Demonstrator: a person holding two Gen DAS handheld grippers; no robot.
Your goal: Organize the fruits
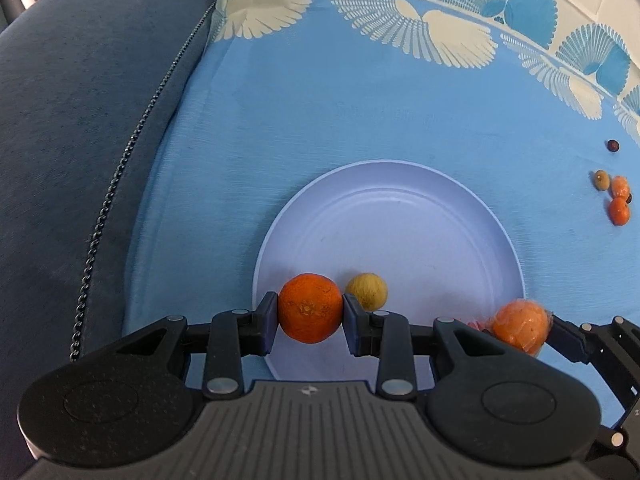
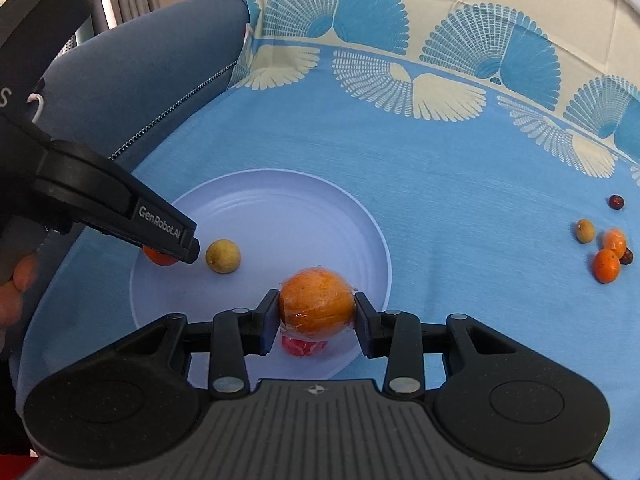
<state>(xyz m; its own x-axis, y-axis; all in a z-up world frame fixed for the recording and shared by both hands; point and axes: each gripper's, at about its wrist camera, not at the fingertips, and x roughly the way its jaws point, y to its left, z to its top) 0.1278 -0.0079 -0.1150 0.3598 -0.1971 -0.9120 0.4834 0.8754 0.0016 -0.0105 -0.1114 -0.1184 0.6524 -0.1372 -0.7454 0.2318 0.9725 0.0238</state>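
Note:
My left gripper (image 1: 310, 312) is shut on a deep orange mandarin (image 1: 310, 307) over the near left rim of a pale lilac plate (image 1: 420, 232). A small yellow fruit (image 1: 367, 291) lies on the plate just beyond it. My right gripper (image 2: 316, 312) is shut on a plastic-wrapped orange (image 2: 317, 305) above the plate (image 2: 300, 208), with a pink-red fruit (image 2: 304, 346) under it. In the right wrist view the left gripper (image 2: 182, 250) comes in from the left with its mandarin (image 2: 158, 258) mostly hidden, next to the yellow fruit (image 2: 223, 256). The wrapped orange (image 1: 520, 326) also shows in the left wrist view.
Several small fruits lie on the blue cloth at the right: two small oranges (image 2: 608, 258), a tan one (image 2: 585, 231) and dark berries (image 2: 616, 201). A grey-blue cushion (image 1: 80, 120) rises on the left. A person's fingers (image 2: 18, 280) hold the left gripper's handle.

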